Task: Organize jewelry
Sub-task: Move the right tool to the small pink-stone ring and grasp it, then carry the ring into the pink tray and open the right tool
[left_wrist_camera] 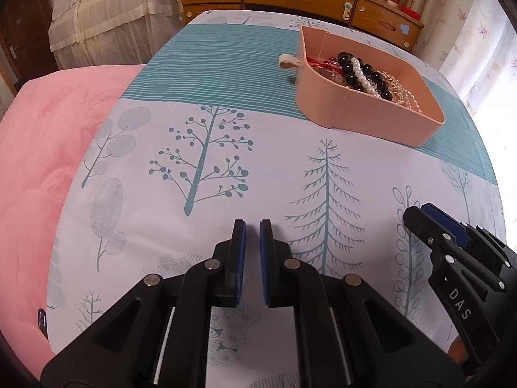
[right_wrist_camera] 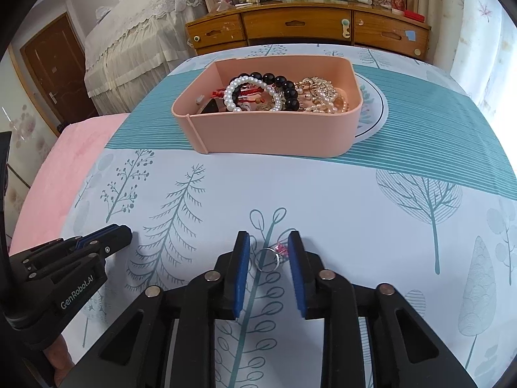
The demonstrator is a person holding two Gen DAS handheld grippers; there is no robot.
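ring on the bed, claws low

tree-print bedsheet [right_wrist_camera: 323, 194], wooden dresser [right_wrist_camera: 307, 26] behind. pink box [right_wrist_camera: 268, 132] holds beads and pearls. right gripper [right_wrist_camera: 269, 249] parted wide around a silver ring [right_wrist_camera: 267, 258], not touching. left gripper [left_wrist_camera: 252, 236] slightly apart, empty.

the printed bedspread [right_wrist_camera: 323, 187] lies flat and bare between the near tools and the pink tray [right_wrist_camera: 265, 135], giving an open lane toward the tray's near wall, and the tray's top is open above the heaped jewelry [right_wrist_camera: 274, 93]. at the near edge a silver ring [right_wrist_camera: 267, 259] lies on the cloth in the gap between the right tool [right_wrist_camera: 269, 252] fingers, with room on either side of it. the left tool [right_wrist_camera: 106, 242] sits near on the left, well apart, and a wooden dresser [right_wrist_camera: 307, 27] closes the far side.
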